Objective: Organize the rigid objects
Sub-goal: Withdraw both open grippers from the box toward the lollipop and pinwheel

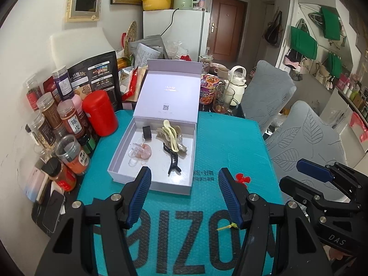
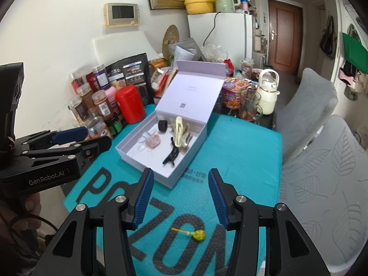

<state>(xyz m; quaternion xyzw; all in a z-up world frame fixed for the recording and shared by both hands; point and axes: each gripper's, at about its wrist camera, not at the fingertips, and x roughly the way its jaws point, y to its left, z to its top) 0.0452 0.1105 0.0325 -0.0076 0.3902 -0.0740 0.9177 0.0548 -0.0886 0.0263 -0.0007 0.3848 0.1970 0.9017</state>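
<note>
We hold left tool (image 1: 184, 193) and right tool (image 2: 179, 195) spread, nothing between pads, above near edge of surface (image 2: 241, 156). Hair clips (image 2: 178, 135) already in open box (image 2: 147, 161) mid-surface. Yellow pin (image 2: 191, 232) left out near edge, likely next pick.

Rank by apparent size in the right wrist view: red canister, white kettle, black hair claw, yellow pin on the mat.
1. red canister
2. white kettle, close to the canister
3. black hair claw
4. yellow pin, smallest although nearest the camera
</note>
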